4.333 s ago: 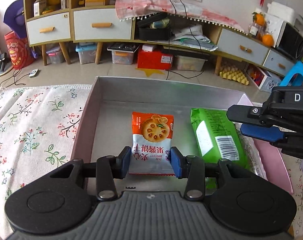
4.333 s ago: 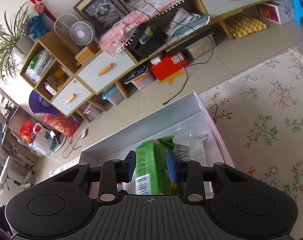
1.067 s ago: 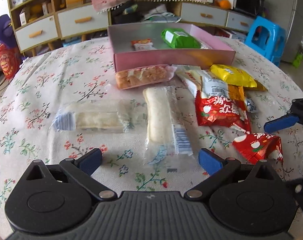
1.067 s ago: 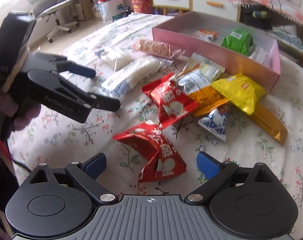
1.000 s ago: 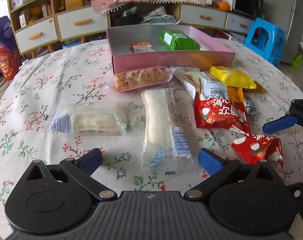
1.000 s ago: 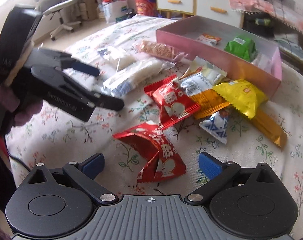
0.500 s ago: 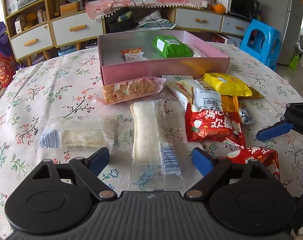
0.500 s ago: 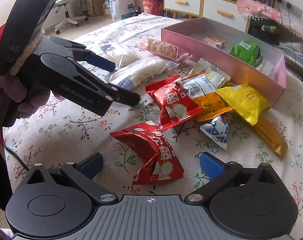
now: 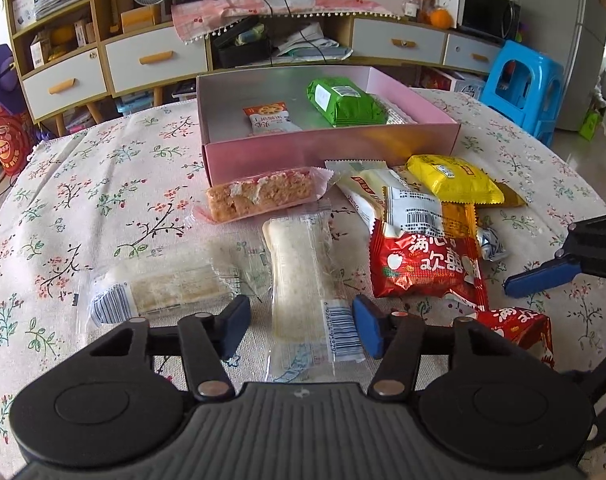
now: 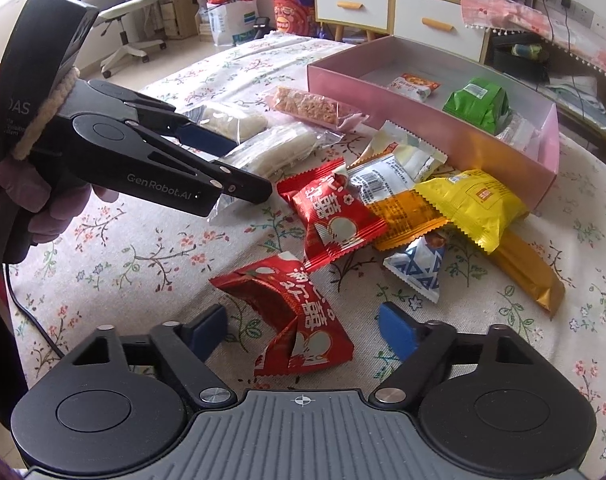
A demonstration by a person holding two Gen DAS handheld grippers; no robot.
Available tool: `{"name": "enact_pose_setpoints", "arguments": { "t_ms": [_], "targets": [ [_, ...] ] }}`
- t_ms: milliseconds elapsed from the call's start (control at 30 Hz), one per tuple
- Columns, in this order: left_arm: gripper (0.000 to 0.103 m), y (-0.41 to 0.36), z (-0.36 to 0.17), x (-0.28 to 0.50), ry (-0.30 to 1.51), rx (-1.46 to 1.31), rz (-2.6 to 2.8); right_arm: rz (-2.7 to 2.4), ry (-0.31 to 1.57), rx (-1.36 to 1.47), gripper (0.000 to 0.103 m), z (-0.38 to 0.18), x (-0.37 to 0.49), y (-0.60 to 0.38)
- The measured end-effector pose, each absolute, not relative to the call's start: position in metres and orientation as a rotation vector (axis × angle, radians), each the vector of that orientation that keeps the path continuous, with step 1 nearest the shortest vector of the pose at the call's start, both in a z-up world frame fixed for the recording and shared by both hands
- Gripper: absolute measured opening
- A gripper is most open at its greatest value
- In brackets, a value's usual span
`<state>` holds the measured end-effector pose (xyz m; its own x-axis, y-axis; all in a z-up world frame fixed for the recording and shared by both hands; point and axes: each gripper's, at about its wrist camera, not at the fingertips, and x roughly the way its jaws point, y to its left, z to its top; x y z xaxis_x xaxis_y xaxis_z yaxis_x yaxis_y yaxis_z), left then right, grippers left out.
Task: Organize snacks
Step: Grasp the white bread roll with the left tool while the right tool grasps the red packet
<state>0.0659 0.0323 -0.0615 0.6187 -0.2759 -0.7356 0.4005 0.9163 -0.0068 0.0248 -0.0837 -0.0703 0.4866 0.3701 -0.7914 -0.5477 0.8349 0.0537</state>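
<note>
**Both claws closing over snacks on the flowered cloth**

Left gripper [image 9: 299, 330]: jaws closing, blue pads either side of a clear-wrapped pale cake [image 9: 299, 276] whose barcode end lies between them; right pad at the wrapper's edge, left pad still off it. Not pinched.

Right gripper [image 10: 301, 330]: jaws closing, set wider, astride a crumpled red packet [image 10: 299, 312] with white Chinese characters. Pads clear of it on both sides.

Writing: "GenRobot.AI" on the left gripper's arm in the right wrist view, "DAS" on its body. A second red packet [image 9: 423, 262] carries large Chinese characters. Orange-topped biscuit sachet [image 9: 269, 119] in the pink box [image 9: 327, 152], print too small to read. Barcode labels on several wrappers.

Pose: both tools tilted down toward the cloth. A gloved hand [image 10: 43, 204] grips the left tool's handle, rope wound round it.

Box holds the sachet and a green packet [image 9: 345, 102]. Loose in front: a crispy bar [image 9: 261, 194], another clear-wrapped cake [image 9: 163, 288], a yellow packet [image 9: 453, 179].
</note>
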Motion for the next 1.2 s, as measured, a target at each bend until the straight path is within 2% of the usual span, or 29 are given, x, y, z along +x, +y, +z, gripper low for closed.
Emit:
{"name": "enact_pose_setpoints", "arguments": {
  "t_ms": [267,500,967,1200],
  "targets": [
    [0.038,0.034,-0.059,0.069,0.833,0.141,-0.377,0.576,0.909,-0.193,0.038,-0.065,0.026,-0.084],
    [0.034,0.037,-0.054,0.073,0.864,0.099,-0.378,0.597,0.938,-0.152,0.033,-0.061,0.027,-0.084],
    [0.033,0.052,-0.029,0.076,0.959,-0.036,-0.405,0.583,0.938,-0.011,0.033,-0.039,0.035,-0.095],
    [0.033,0.058,-0.011,0.071,0.933,-0.084,-0.429,0.514,0.910,0.076,0.033,-0.017,0.055,-0.105]
  ]
}}
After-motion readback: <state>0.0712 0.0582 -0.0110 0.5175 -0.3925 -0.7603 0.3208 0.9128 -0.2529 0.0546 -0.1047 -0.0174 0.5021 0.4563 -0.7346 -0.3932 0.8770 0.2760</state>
